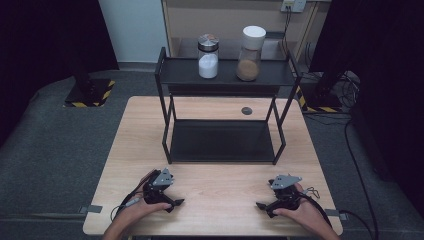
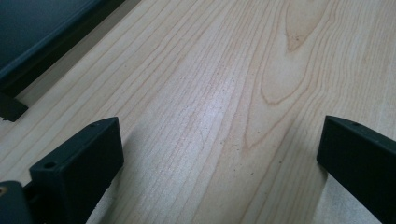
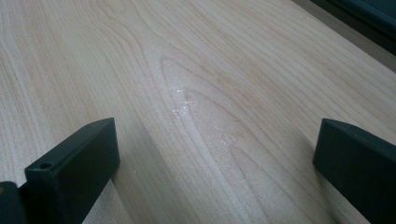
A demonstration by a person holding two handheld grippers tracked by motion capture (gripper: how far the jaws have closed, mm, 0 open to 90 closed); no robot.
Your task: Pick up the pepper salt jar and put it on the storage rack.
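Wooden table [image 1: 220, 192], black two-tier rack [image 1: 222, 75] at 12 o'clock holding a white-powder jar [image 1: 208, 56] and a brown-powder jar [image 1: 250, 54]. Your left gripper [image 1: 174, 202] and right gripper [image 1: 261, 205] rest spread wide, empty. Approach level, jaws straddling a jar's body.

My left gripper [image 1: 176, 202] & right gripper [image 1: 260, 205]: black bodies, blocky black jaws w/ small screw holes, grey three-cornered top plates, thin black cables trailing.
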